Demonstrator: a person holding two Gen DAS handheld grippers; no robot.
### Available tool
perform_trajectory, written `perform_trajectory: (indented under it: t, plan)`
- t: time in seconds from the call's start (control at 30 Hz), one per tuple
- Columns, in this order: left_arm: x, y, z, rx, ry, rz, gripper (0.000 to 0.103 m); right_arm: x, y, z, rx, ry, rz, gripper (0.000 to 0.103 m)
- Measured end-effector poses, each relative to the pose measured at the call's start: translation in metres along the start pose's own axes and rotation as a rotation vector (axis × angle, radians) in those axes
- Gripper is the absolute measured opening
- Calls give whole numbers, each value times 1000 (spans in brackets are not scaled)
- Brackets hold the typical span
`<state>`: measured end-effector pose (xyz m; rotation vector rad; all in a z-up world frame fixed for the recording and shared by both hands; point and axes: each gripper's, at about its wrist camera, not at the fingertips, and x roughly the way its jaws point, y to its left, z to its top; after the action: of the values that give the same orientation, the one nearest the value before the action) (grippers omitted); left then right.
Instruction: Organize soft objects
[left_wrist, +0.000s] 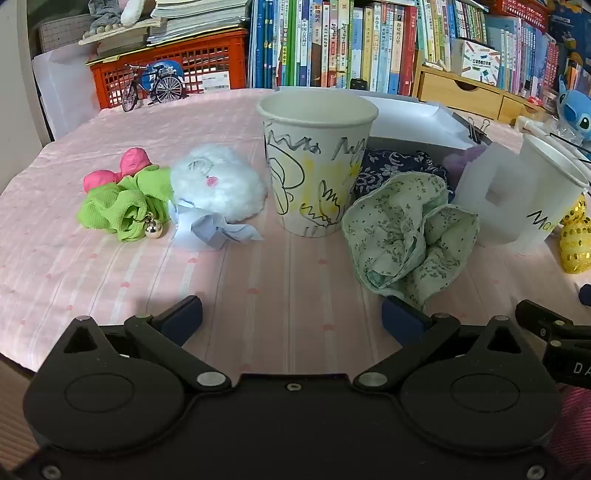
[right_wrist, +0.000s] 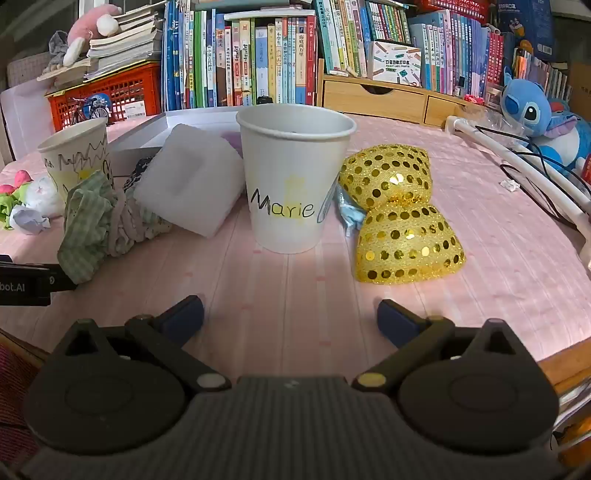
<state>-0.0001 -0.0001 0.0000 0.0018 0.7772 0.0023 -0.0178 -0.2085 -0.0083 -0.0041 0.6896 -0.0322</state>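
Note:
In the left wrist view, a scribbled paper cup (left_wrist: 317, 162) stands ahead on the pink cloth. Left of it lie a white fluffy pouf (left_wrist: 218, 181), a green-and-pink scrunchie (left_wrist: 125, 199) and crumpled pale paper (left_wrist: 214, 229). A green floral cloth (left_wrist: 410, 236) lies to the right, a navy floral cloth (left_wrist: 399, 166) behind it. My left gripper (left_wrist: 291, 317) is open and empty. In the right wrist view, a cup marked "Marie" (right_wrist: 293, 181) stands ahead, a gold sequin bow (right_wrist: 399, 214) to its right, white foam (right_wrist: 192, 181) to its left. My right gripper (right_wrist: 290, 317) is open and empty.
A white shallow box (left_wrist: 410, 114) sits behind the cups. Books, a red crate (left_wrist: 173, 66) and wooden drawers (right_wrist: 388, 99) line the back. A blue plush toy (right_wrist: 539, 114) and a white tube with cables (right_wrist: 517, 158) lie at the right.

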Motion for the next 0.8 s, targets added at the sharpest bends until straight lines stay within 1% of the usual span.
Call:
perform_trajectory:
  t: [0.8]
  plan:
    - [0, 0, 0, 0, 11, -2, 103, -1, 2, 0, -1, 3, -1, 103]
